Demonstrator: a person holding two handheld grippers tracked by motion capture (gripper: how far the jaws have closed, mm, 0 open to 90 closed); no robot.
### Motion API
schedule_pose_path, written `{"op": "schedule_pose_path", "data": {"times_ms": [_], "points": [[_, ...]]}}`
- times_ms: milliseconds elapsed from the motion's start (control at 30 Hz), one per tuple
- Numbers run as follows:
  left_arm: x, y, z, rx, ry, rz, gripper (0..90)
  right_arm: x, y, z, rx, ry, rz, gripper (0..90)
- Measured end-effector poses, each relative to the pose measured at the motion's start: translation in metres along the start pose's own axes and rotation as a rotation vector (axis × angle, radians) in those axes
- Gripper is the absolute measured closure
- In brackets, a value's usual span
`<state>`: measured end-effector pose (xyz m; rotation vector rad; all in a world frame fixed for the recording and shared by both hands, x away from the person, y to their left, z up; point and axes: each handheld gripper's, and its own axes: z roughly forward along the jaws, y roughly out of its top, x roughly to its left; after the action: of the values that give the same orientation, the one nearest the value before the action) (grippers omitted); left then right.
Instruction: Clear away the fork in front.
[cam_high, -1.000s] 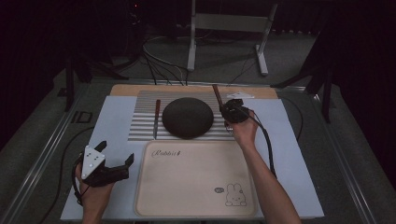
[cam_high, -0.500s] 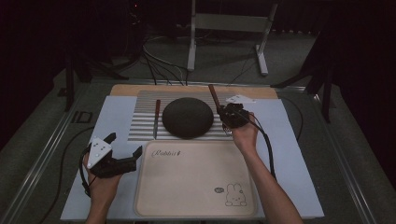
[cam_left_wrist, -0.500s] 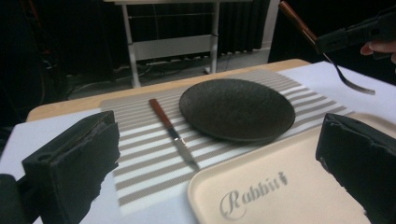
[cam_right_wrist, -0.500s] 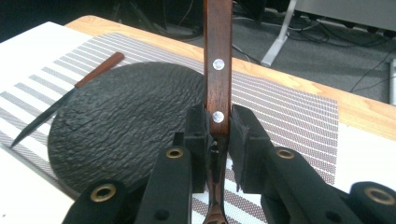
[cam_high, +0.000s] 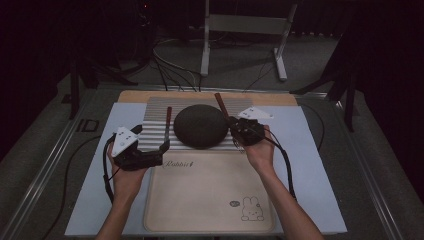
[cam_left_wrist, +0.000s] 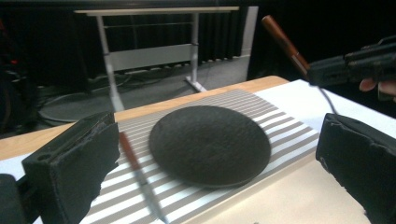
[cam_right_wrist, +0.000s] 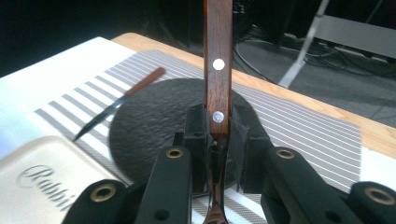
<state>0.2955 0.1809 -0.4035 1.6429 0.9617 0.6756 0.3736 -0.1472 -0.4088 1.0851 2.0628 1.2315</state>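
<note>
A dark round plate (cam_high: 200, 125) lies on a striped mat (cam_high: 150, 107). Left of the plate a knife (cam_high: 168, 122) with a brown handle rests on the stripes. My left gripper (cam_high: 152, 137) hovers at the mat's near left corner, its jaws wide apart with nothing between them. In the left gripper view the knife (cam_left_wrist: 135, 172) and the plate (cam_left_wrist: 210, 144) lie just ahead. My right gripper (cam_right_wrist: 217, 123) is shut on a wooden-handled utensil (cam_right_wrist: 218, 60) held up beside the plate's right edge. The handle (cam_high: 220, 102) slants up and away. Its metal end is hidden under the gripper.
A beige mat (cam_high: 210, 200) printed with "Rabbit" and a bunny lies in front of the striped mat, on a pale blue sheet (cam_high: 310, 160). A wooden board edge (cam_high: 150, 94) runs behind. Cables trail from both grippers. A metal stand (cam_high: 245, 30) sits beyond the table.
My left gripper has moved forward and to the right, up to the striped mat's near corner by the knife. The right gripper has stayed by the plate, its utensil handle tipping slightly left.
</note>
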Motion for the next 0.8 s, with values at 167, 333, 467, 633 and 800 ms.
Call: {"op": "schedule_pose_path", "data": {"times_ms": [167,333,467,633,800], "points": [[-0.006,0.007,0.014,-0.001,-0.043,-0.018,0.1,0.014,-0.004,-0.009,-0.026,0.026,-0.015,78.0],[-0.013,0.014,0.028,-0.015,-0.078,-0.044,0.1,0.028,-0.004,-0.019,-0.053,0.046,-0.043,78.0],[-0.017,0.019,0.034,-0.024,-0.094,-0.053,0.1,0.038,-0.004,-0.025,-0.078,0.059,-0.066,78.0],[-0.022,0.023,0.039,-0.024,-0.118,-0.058,0.1,0.048,-0.005,-0.03,-0.1,0.079,-0.075,78.0],[-0.025,0.023,0.045,-0.014,-0.139,-0.066,0.1,0.055,-0.007,-0.03,-0.103,0.093,-0.084,78.0]]}}
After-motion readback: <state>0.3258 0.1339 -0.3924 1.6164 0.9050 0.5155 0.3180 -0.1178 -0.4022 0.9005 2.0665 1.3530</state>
